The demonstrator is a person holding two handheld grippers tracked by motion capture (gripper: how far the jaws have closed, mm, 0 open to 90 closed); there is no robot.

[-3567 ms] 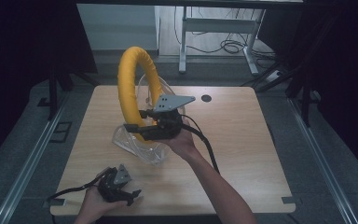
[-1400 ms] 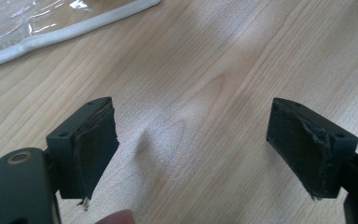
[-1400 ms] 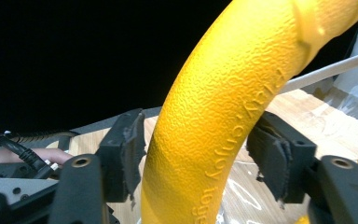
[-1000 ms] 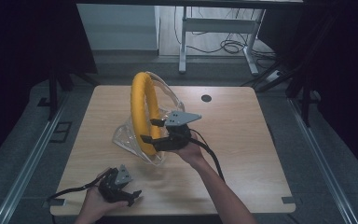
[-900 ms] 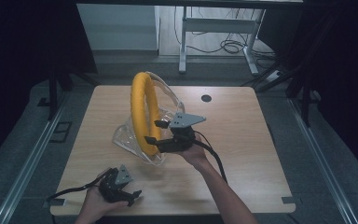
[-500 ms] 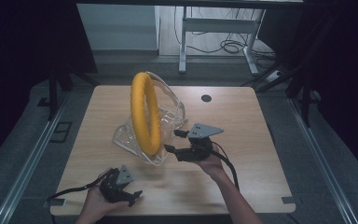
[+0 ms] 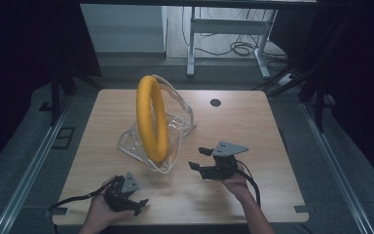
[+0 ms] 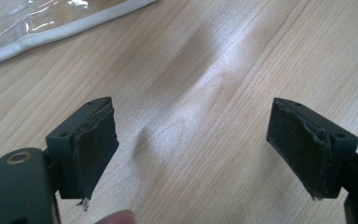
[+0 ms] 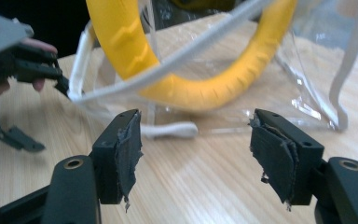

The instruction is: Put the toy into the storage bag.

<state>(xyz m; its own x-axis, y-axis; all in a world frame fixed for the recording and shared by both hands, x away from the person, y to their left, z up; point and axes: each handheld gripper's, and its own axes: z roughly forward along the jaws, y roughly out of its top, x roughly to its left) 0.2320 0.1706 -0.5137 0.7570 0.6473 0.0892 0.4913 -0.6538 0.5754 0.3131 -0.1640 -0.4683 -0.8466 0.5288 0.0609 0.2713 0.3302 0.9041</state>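
Observation:
A yellow ring (image 7: 152, 118) stands upright inside a clear plastic bag (image 7: 177, 127) with white trim, near the middle of the wooden table (image 7: 253, 122). My right gripper (image 7: 198, 158) hovers open to the right of the bag, pointing at it, with nothing between its jaws. In the right gripper view the yellow ring (image 9: 200, 88) and the clear bag (image 9: 317, 70) sit just beyond the open right gripper (image 9: 193, 147). My left gripper (image 7: 137, 204) rests open at the table's front left. The left gripper view has the left gripper (image 8: 193, 144) open over bare wood.
A small black disc (image 7: 215, 103) is set in the table top at the back right. Metal desk legs and cables (image 7: 233, 46) stand on the floor behind the table. The bag's white trim (image 8: 70, 30) crosses the top left of the left gripper view.
My right gripper let go of the yellow ring, opened, and drew back to the right and toward the front. The ring and bag stayed standing. The left gripper barely moved.

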